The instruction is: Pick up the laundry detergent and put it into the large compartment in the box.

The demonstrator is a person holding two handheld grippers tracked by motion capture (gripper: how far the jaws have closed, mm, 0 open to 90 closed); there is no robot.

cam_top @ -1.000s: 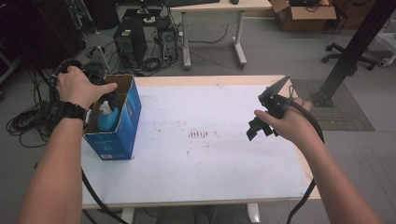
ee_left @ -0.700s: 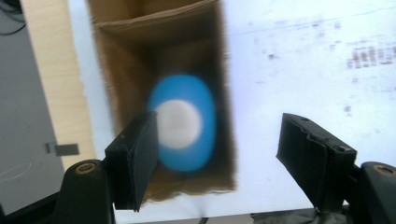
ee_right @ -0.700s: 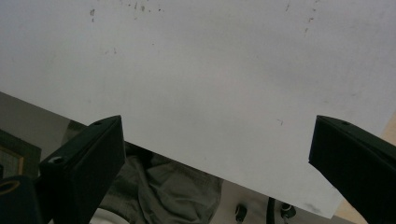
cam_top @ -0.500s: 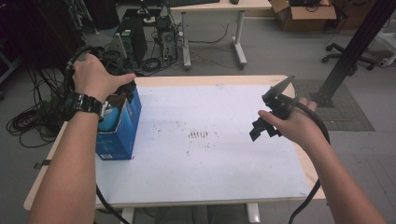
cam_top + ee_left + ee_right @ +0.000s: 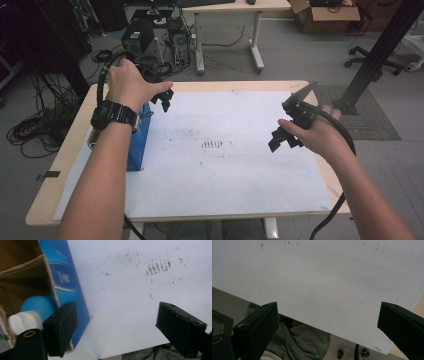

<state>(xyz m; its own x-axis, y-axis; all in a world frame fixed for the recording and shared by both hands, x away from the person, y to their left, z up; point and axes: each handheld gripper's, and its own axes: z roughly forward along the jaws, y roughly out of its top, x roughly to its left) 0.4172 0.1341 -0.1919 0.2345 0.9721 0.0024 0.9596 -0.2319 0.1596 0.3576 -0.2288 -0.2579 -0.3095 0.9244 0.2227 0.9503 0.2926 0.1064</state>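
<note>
Two tools empty: left tool (image 5: pixel 165 100) upper left, jaws just opening, nothing between them, beside blue box (image 5: pixel 138 137) holding the bottle (image 5: pixel 35 311); right tool (image 5: pixel 285 132) apart at right; risk: left jaw clips box wall, tipping it.

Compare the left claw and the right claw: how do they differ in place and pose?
The left claw hangs by the table's far left, just beside the blue box; the right claw hangs over the white sheet near the right edge. The left claw's jaws have just been opening, with nothing between them; the right claw's jaws already stand wide. Both are open, empty and black.
</note>
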